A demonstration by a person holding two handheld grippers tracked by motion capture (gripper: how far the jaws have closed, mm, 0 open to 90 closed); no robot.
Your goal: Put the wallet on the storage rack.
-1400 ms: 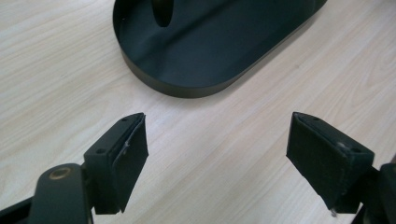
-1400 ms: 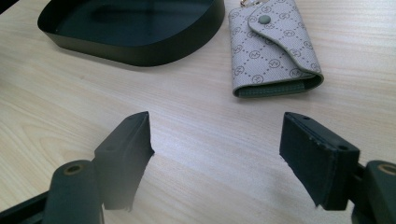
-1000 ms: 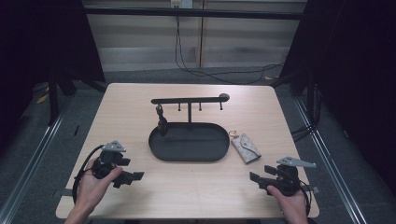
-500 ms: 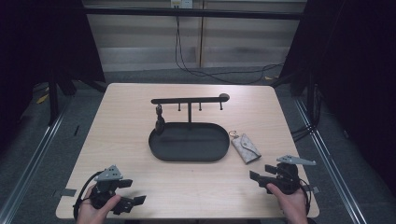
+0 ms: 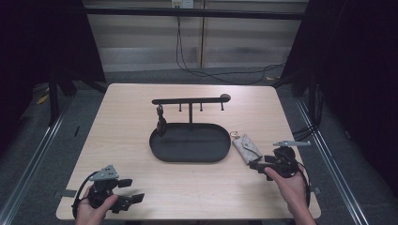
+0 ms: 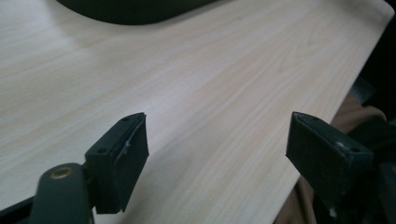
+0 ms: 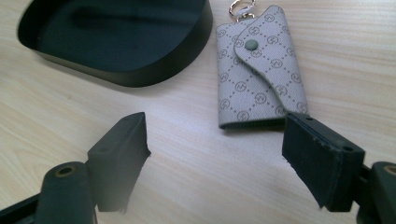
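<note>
A grey patterned key pouch (image 5: 246, 149) (image 7: 259, 70) with a metal clasp lies flat on the table, just right of a black oval tray (image 5: 187, 157) (image 7: 140, 77). My right gripper (image 5: 261, 162) (image 7: 215, 158) hovers close in front of the pouch. Its jaws have just been opening and stand wide, with nothing between them. The pouch's near edge lies just beyond the right jaw tip. My left gripper (image 5: 131, 191) (image 6: 219, 149) is open over bare wood near the table's front left edge, holding nothing.
Behind the tray stands a black rack (image 5: 190, 101) with several hooks; a small dark item (image 5: 161, 123) hangs from its left end. The tray's edge (image 6: 130, 9) shows at the top of the left gripper view. Cables lie on the floor beyond the table.
The left hand has drawn back toward the table's front edge. The right hand has moved forward and up toward the key pouch, and its jaws have opened wider.
</note>
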